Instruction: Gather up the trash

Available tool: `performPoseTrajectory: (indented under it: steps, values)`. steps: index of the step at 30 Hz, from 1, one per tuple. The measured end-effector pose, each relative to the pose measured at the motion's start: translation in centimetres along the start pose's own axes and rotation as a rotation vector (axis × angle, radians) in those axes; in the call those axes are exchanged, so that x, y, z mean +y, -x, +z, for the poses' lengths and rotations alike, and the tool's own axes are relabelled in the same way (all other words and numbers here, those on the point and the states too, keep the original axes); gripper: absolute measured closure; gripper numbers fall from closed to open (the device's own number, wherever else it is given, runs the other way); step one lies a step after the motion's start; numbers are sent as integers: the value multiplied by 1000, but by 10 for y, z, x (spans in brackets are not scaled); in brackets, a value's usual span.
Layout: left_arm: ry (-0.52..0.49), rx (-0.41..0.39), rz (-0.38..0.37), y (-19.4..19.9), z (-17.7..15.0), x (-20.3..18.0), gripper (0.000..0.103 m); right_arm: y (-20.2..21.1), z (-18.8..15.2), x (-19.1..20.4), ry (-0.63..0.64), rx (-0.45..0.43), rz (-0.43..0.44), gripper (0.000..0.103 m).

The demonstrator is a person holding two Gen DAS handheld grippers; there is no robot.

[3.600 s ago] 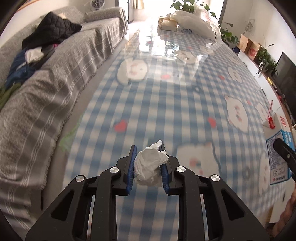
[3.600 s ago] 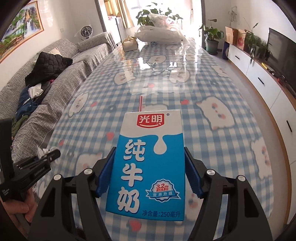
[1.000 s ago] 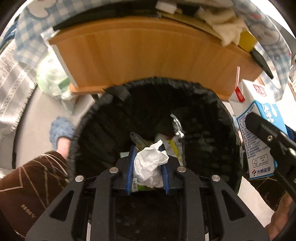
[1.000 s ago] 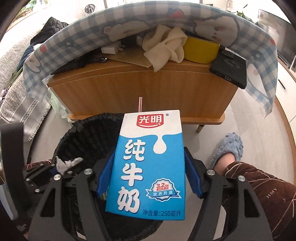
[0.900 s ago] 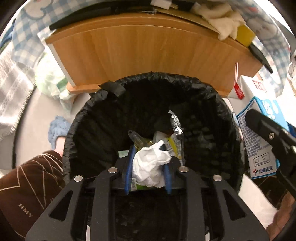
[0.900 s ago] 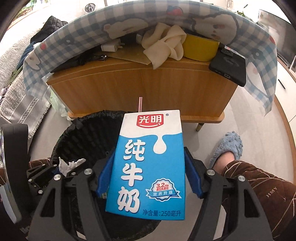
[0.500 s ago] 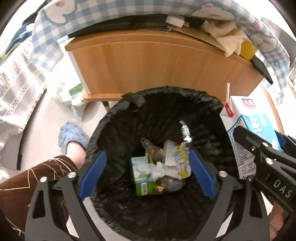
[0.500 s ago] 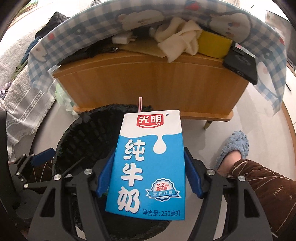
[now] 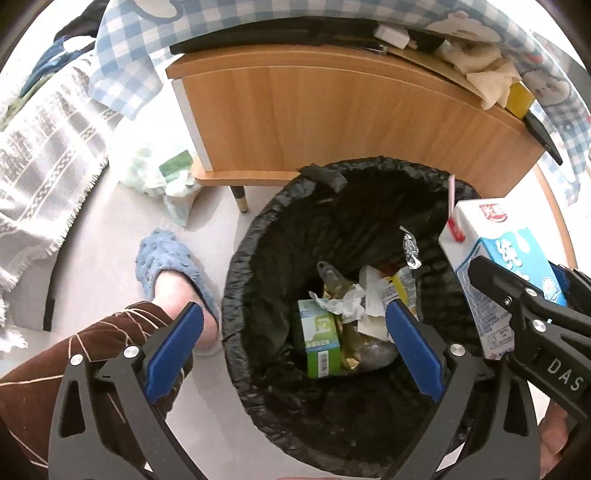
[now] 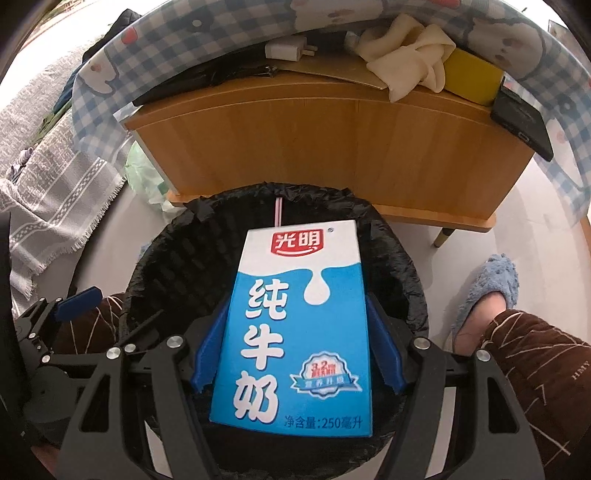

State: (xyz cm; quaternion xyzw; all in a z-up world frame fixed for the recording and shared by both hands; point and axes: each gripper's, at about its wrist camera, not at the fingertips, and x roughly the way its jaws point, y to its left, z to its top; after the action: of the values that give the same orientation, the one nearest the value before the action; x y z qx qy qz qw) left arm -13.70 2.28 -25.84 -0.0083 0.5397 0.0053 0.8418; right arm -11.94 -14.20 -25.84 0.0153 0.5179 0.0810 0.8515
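My left gripper [image 9: 293, 332] is open and empty above a black-lined trash bin [image 9: 258, 236]. The crumpled white tissue [image 9: 343, 302] lies inside the bin on a green carton [image 9: 319, 341] and other wrappers. My right gripper [image 10: 295, 343] is shut on a blue and white milk carton [image 10: 299, 325] with a straw, held over the bin's rim [image 10: 399, 258]. The carton also shows at the right of the left wrist view [image 9: 495, 266]. The left gripper shows at the left edge of the right wrist view [image 10: 77, 299].
A wooden coffee table [image 9: 332, 110] with a blue checked cloth [image 10: 184, 33] stands just beyond the bin. Its lower shelf holds a cream cloth [image 10: 410, 55], a yellow block [image 10: 469, 81] and a black phone [image 10: 524, 122]. The person's legs in blue slippers [image 9: 166, 258] flank the bin. A grey sofa throw [image 9: 44, 147] hangs at left.
My left gripper opened over the bin and the tissue dropped in among the trash. It has since risen a little. The right gripper has moved the milk carton over the bin.
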Motion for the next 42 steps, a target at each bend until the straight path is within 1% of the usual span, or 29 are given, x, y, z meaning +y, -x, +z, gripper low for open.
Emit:
performPoseTrajectory:
  steps: [1, 2, 4, 8, 9, 11, 14, 18, 22, 24, 26, 28, 30, 32, 35, 36, 37, 39, 42]
  values:
    - [3, 1, 1, 0, 0, 1, 6, 0, 0, 0, -2, 1, 4, 35]
    - [7, 3, -1, 0, 1, 2, 6, 1, 1, -1, -1, -1, 2, 30]
    - [12, 7, -2, -1, 2, 2, 6, 2, 2, -2, -2, -3, 6, 25]
    - [23, 17, 5, 1, 5, 7, 6, 7, 5, -2, -4, -12, 8, 18]
    - [30, 20, 10, 2, 7, 9, 6, 11, 7, -2, -1, -18, 6, 18]
    - [51, 22, 6, 7, 12, 14, 6, 21, 12, -2, 5, -42, 4, 14]
    - [75, 35, 25, 20, 23, 22, 6, 46, 23, 0, 13, -89, -8, 8]
    - [83, -65, 0, 68, 45, 27, 6, 87, 35, 5, 39, -144, -32, 7]
    - [83, -136, -29, 117, 55, 30, 6, 129, 42, 10, 50, -203, -48, 7]
    - [83, -149, -30, 134, 58, 30, 6, 149, 43, 13, 52, -228, -74, 7]
    - [97, -165, -63, 153, 57, 31, 6, 169, 41, 14, 50, -259, -79, 7]
    - [88, -179, -79, 170, 54, 28, 6, 185, 38, 15, 40, -274, -95, 7]
    - [66, -197, -82, 186, 48, 24, 6, 201, 35, 15, 24, -281, -82, 7]
    - [43, -208, -82, 199, 42, 20, 6, 216, 29, 13, -2, -283, -71, 7]
    - [26, -208, -90, 212, 32, 17, 6, 229, 23, 11, -13, -289, -86, 7]
    - [26, -202, -91, 215, 29, 17, 6, 233, 21, 10, -27, -279, -96, 7]
    - [25, -195, -97, 216, 27, 16, 6, 235, 19, 9, -37, -269, -94, 7]
    - [14, -187, -87, 215, 24, 14, 6, 236, 15, 5, -56, -244, -90, 7]
    - [-7, -176, -67, 207, 24, 11, 6, 234, 12, 3, -64, -237, -100, 7]
